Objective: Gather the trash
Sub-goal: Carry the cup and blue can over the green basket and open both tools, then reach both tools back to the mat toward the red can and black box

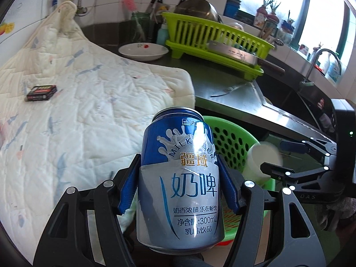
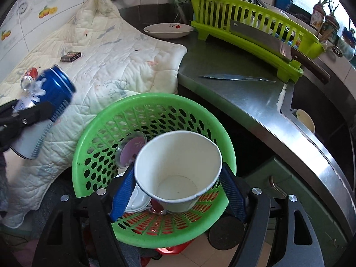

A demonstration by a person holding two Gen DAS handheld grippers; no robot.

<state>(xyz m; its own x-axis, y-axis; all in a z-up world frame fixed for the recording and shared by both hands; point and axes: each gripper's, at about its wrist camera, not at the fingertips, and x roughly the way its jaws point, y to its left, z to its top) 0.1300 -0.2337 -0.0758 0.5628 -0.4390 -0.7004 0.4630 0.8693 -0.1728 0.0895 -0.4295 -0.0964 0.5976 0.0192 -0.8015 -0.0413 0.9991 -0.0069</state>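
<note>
Right wrist alone shows paper cup's (image 2: 178, 166) empty interior.

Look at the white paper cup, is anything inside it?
Empty. The right wrist view looks straight into the paper cup, held in the right claw, and shows only its bare white bottom.

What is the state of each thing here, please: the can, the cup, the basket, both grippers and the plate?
Can: upright, clamped in left gripper.
Cup: empty, tilted, held by right gripper over the basket.
Basket: holds some trash already.
Plate: empty, on the counter.
</note>
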